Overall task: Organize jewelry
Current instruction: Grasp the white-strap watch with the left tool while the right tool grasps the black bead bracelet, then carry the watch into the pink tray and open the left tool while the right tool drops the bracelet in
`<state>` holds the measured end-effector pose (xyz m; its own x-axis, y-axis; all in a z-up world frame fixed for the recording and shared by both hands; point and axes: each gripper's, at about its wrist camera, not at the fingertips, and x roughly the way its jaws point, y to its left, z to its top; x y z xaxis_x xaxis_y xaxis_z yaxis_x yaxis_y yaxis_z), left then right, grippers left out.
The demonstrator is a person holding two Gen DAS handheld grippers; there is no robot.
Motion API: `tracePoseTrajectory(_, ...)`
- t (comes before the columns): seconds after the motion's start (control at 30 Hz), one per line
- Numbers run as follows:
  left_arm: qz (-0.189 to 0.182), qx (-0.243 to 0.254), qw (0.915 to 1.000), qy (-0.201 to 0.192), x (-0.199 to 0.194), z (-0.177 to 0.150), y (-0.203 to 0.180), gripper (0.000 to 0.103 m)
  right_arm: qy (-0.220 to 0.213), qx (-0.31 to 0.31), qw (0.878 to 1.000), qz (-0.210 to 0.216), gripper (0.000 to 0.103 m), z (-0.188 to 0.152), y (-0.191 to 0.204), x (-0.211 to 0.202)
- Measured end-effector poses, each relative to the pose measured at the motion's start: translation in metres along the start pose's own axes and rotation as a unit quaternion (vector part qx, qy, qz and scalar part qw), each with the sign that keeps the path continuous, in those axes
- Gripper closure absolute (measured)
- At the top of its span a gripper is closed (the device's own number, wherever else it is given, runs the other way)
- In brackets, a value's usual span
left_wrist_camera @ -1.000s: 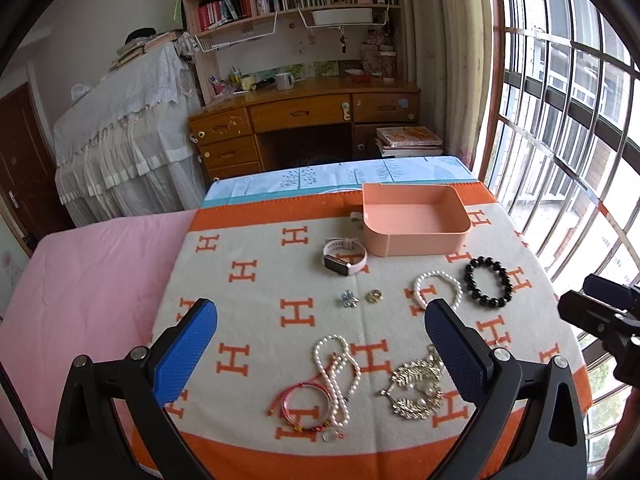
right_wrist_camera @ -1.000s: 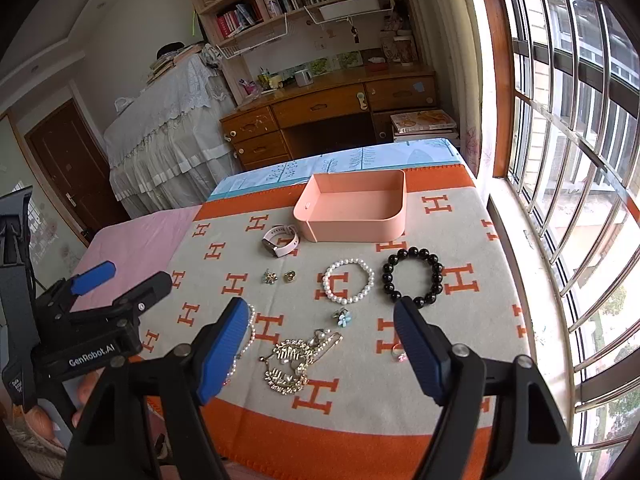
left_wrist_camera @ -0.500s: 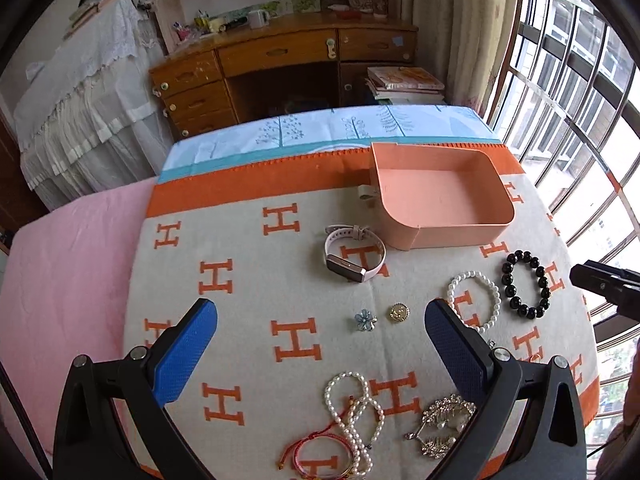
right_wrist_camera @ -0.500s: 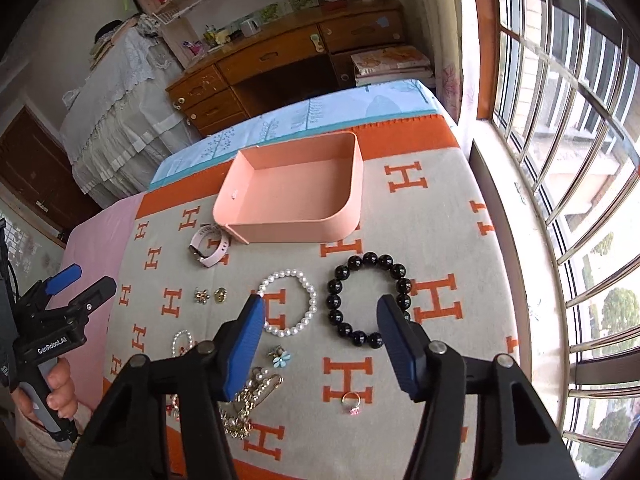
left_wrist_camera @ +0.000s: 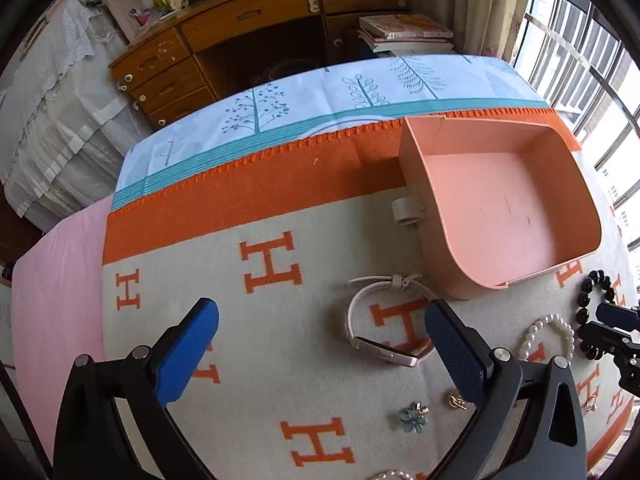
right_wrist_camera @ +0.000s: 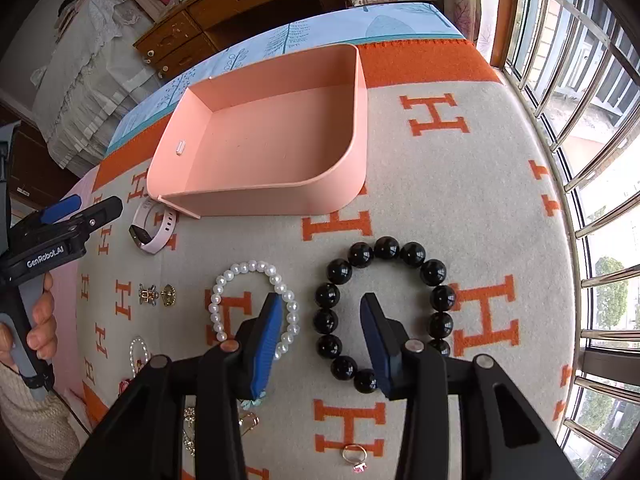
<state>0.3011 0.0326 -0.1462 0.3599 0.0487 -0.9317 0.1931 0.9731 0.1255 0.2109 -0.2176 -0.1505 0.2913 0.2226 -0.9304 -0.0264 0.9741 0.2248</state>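
over the blanket (right_wrist_camera: 460, 184) with its orange h pattern, the right gripper (right_wrist_camera: 318, 334) hovers with its blue fingers (right_wrist_camera: 266, 332) parted and nothing between them. the left side of the black bead bracelet (right_wrist_camera: 384, 308) lies in the gap between the fingers, and the white pearl bracelet (right_wrist_camera: 248, 300) sits just beside it, partly under the left finger; whether the pads touch the beads cannot be told. a small ring (right_wrist_camera: 354, 456) with a pink stone rests on the blanket under the gripper's body.

the left gripper (left_wrist_camera: 320, 356) is spread wide, holding nothing. its right finger (left_wrist_camera: 456, 356) stands just beside the pale pink watch (left_wrist_camera: 384, 328), overlapping the band's right edge in the left wrist view, while the left finger is well apart from it. nearer the camera lie a blue flower earring (left_wrist_camera: 414, 416) and a gold earring (left_wrist_camera: 456, 402), close to each other.

beyond the watch stands the empty pink tray (left_wrist_camera: 440, 184), its low open lip turned toward the jewelry. the watch lies near the tray's front left corner, and the two bracelets lie in front of the tray. in the right wrist view, the person's hand (right_wrist_camera: 38, 328) grips the left gripper's handle at the frame's left edge. a wooden desk (left_wrist_camera: 256, 36) with drawers stands behind the bed.
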Motion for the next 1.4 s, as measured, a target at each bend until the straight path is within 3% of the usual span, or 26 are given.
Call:
tracePoseTrajectory(0.17,-0.007,-0.004,0.9990,0.044,0.032,0.003,0.005,0.017,0.018,-0.001,1.000,-0.008,0.076,0.004,0.000,0.013)
tracePoseTrajectory(0.3,-0.025,-0.020,0.9971,0.069,0.046,0.002,0.008,0.045,0.010,-0.006,1.000,-0.023,0.084,0.006,0.002,0.015)
tracePoseTrajectory(0.37,-0.042,-0.031,0.9961,0.071,0.046,0.001,0.011,0.065,0.008,-0.009,1.000,-0.029,0.088,0.008,0.005,0.016)
tracePoseTrajectory(0.43,-0.052,-0.045,0.9943,0.081,0.045,0.000,0.012,0.098,0.005,-0.010,0.999,-0.032,0.088,0.008,0.006,0.016)
tracePoseTrajectory(0.5,-0.031,-0.054,0.9948,0.081,0.043,-0.002,0.012,0.099,0.000,-0.011,0.999,-0.032,0.088,0.008,0.006,0.016)
tracePoseTrajectory(0.87,-0.003,-0.082,0.9964,0.023,-0.009,-0.020,0.019,0.100,-0.024,-0.006,0.999,-0.025,0.088,-0.002,0.001,0.003)
tracePoseTrajectory(1.4,0.005,-0.052,0.9968,-0.061,-0.087,-0.038,0.007,0.100,-0.086,-0.030,0.996,-0.018,0.088,-0.010,0.018,-0.056)
